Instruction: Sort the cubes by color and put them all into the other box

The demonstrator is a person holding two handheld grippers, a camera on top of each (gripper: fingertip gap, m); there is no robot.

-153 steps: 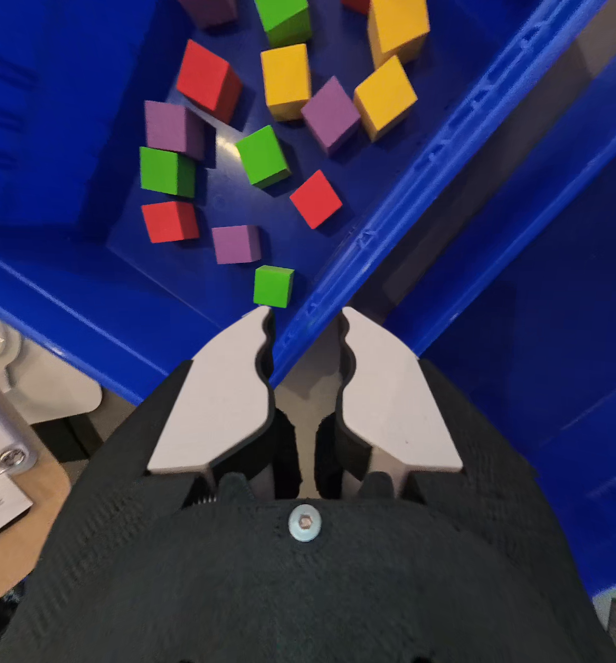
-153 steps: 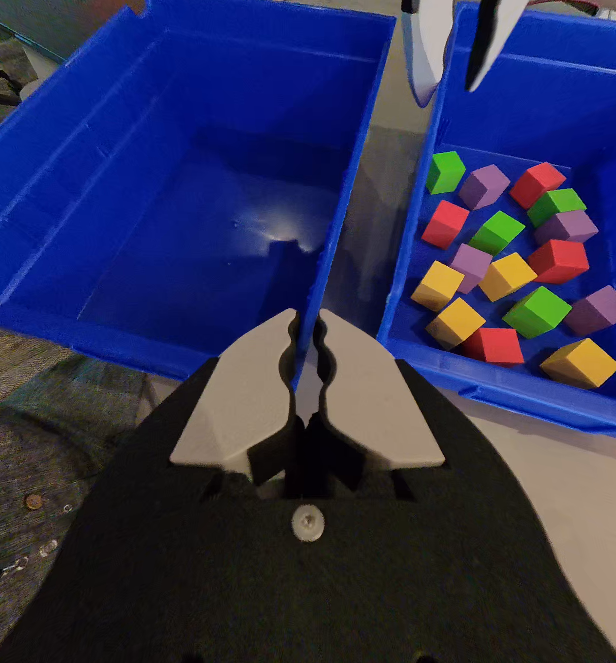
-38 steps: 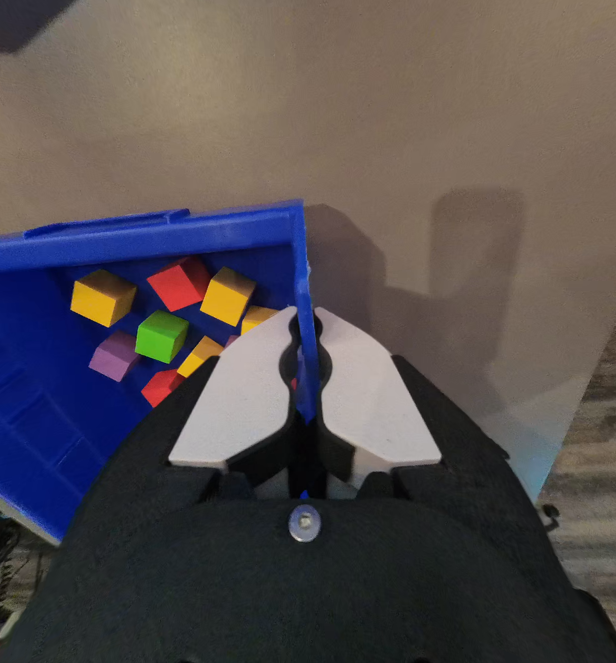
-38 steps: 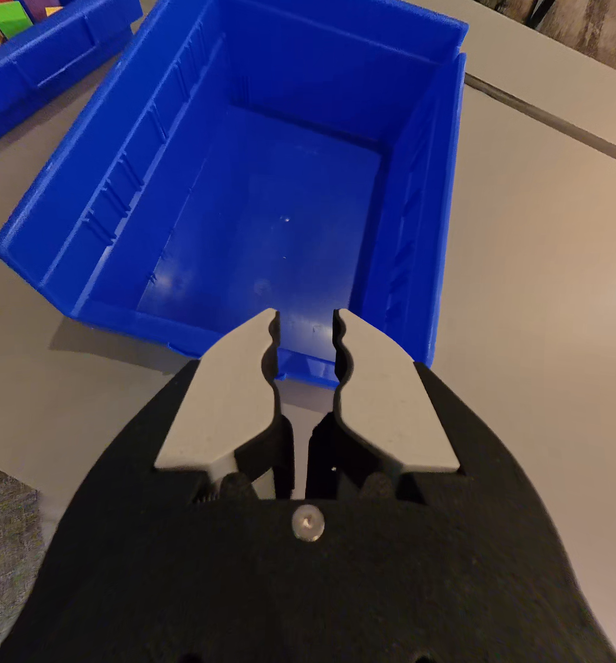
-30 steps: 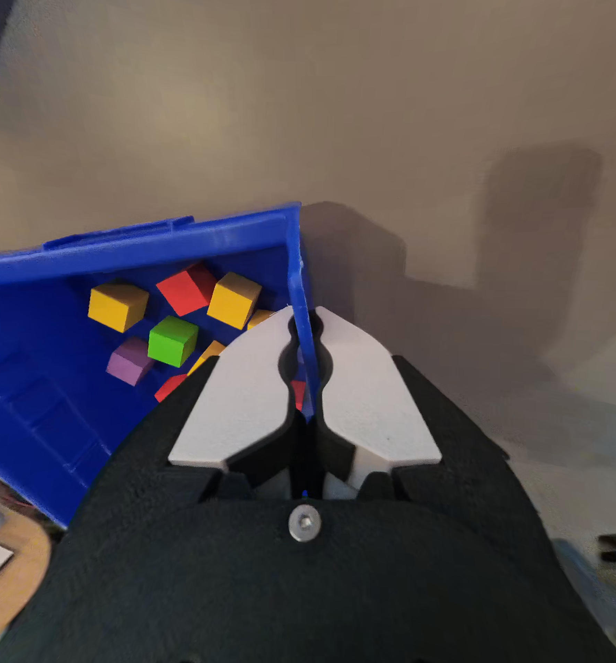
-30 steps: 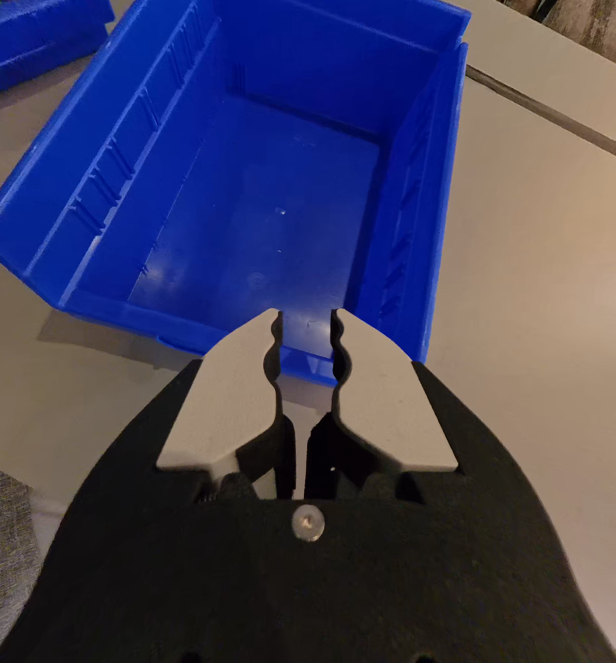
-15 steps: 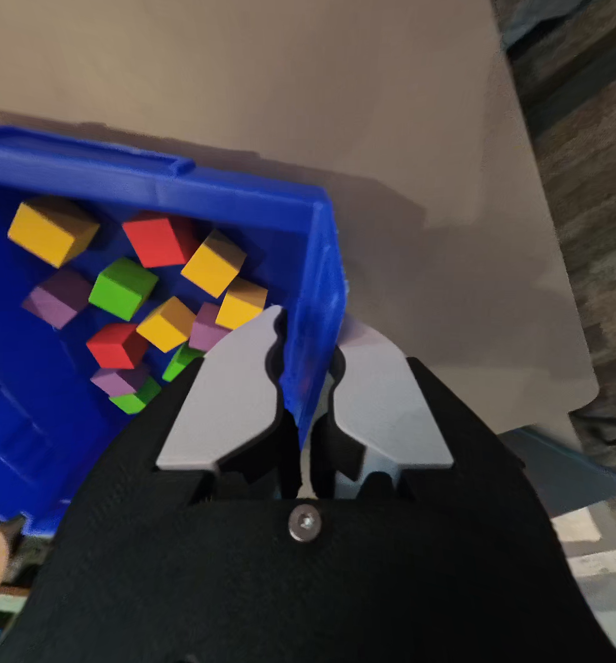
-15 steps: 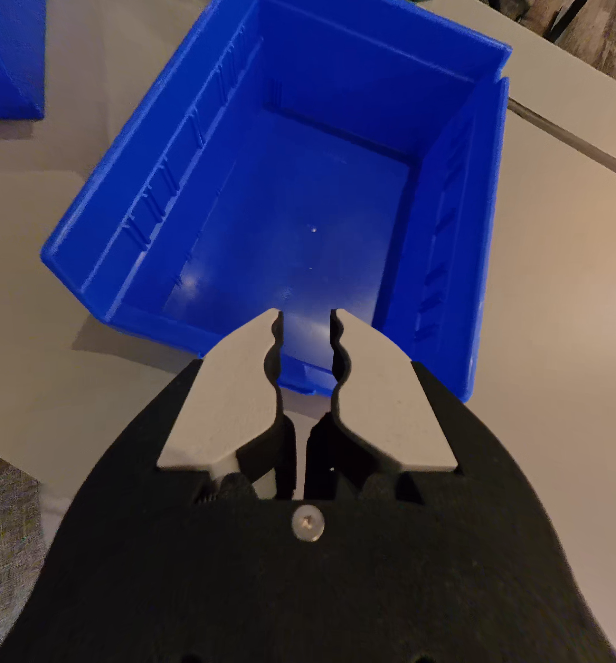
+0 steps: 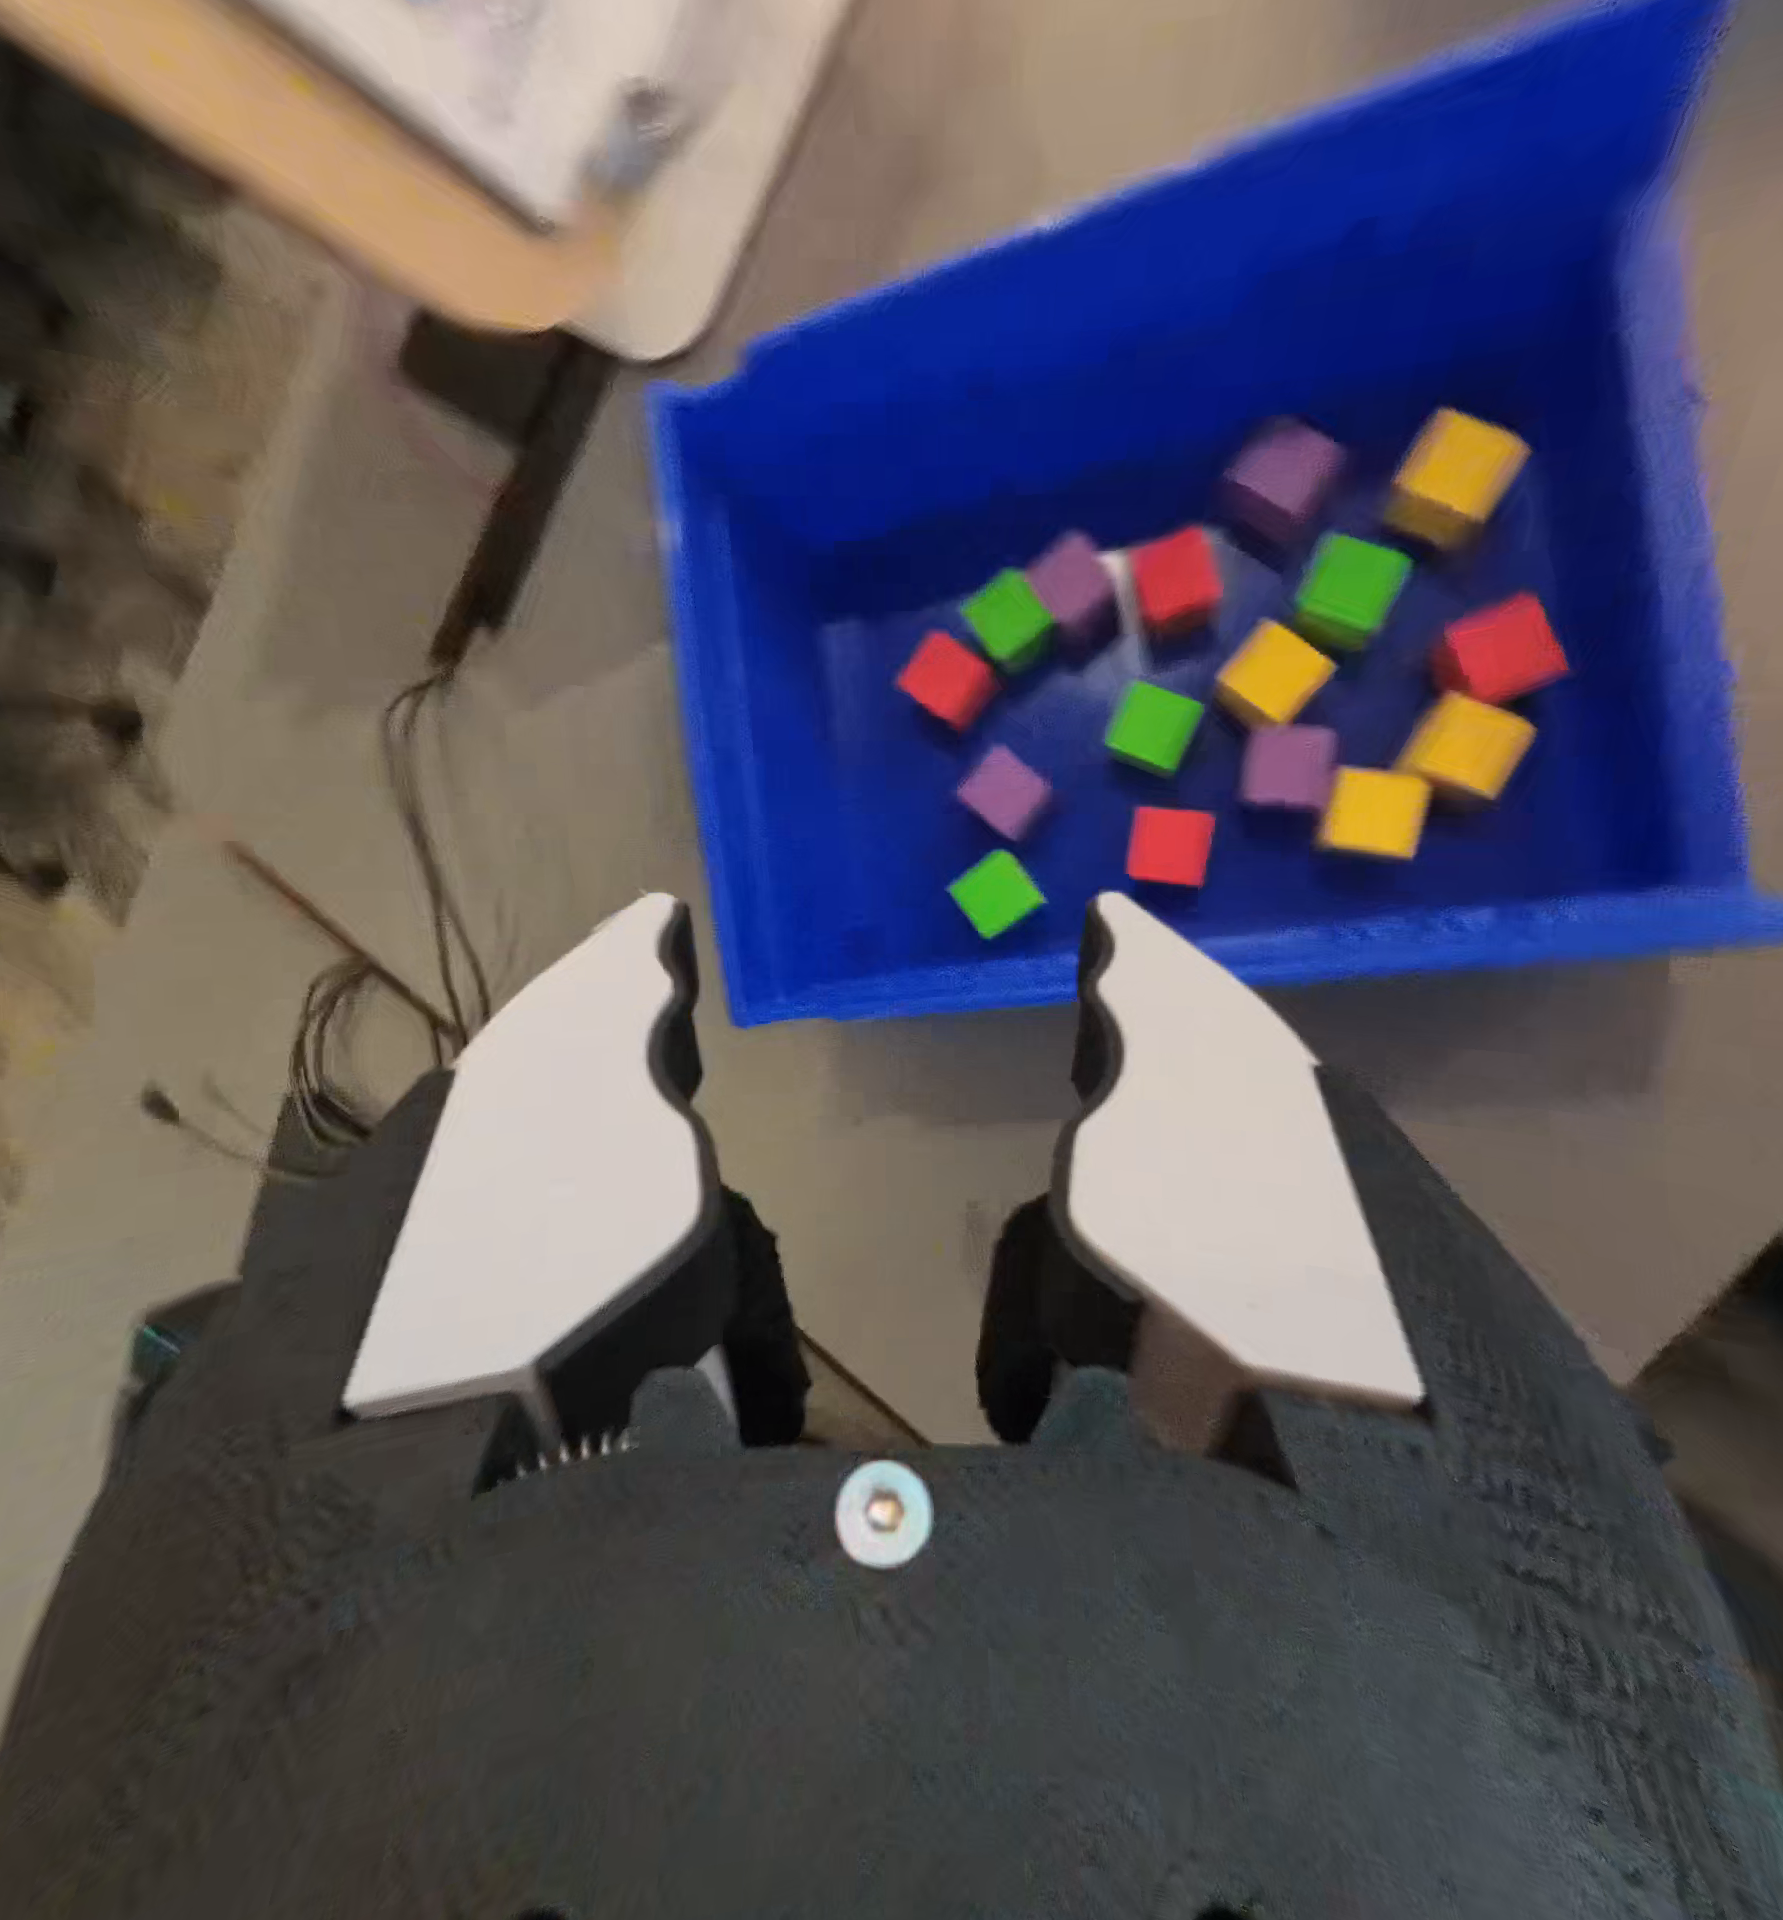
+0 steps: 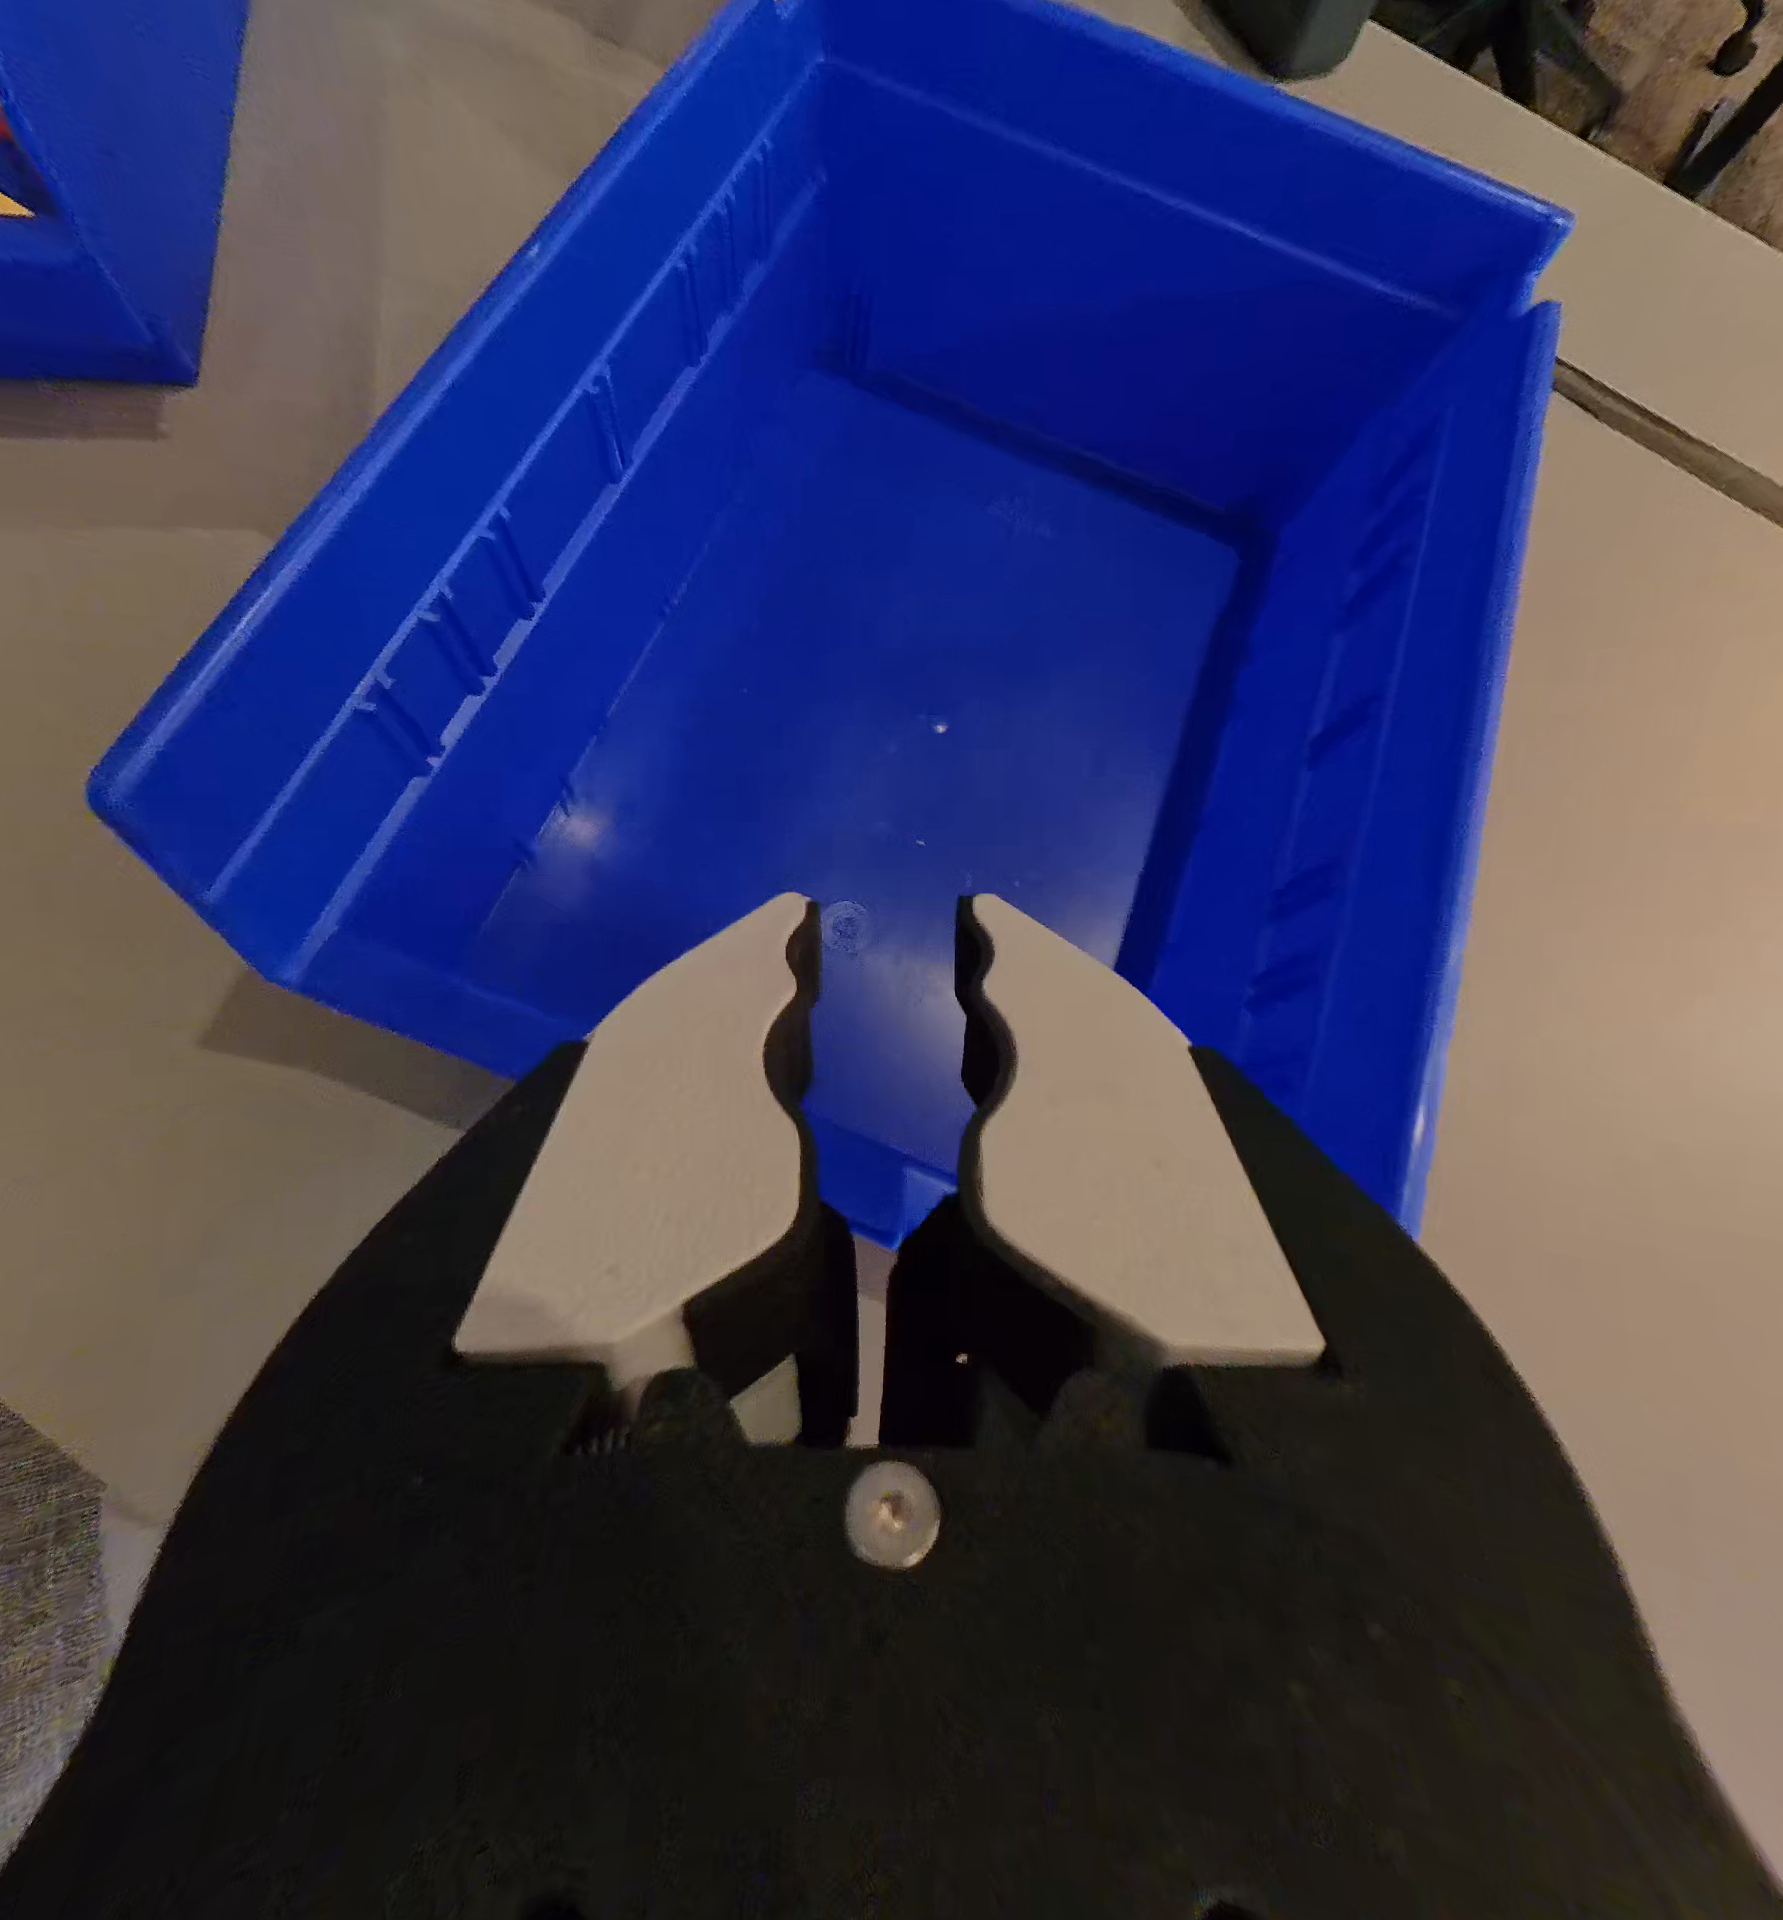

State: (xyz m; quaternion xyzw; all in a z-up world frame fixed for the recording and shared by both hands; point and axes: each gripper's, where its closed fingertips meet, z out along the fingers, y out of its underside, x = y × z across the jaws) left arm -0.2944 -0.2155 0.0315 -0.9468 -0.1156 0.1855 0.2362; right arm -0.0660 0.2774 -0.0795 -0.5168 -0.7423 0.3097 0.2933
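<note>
In the left wrist view, a blue bin sits on the grey table and holds several red, green, yellow and purple cubes. A green cube and a red cube lie nearest its front wall. My left gripper is wide open and empty, just in front of and above that wall. In the right wrist view, a second blue bin is empty. My right gripper hangs over its near wall, fingers a narrow gap apart, holding nothing. The cube bin's corner also shows in the right wrist view.
A wooden desk corner with papers and loose cables lie left of the cube bin, beyond the table's edge. A seam crosses the table behind the empty bin. Grey fabric lies at the lower left.
My left gripper has let go of the cube bin's side wall, opened wide and swung back; the bin now rests flat. My right gripper has edged forward over the empty bin's near wall.
</note>
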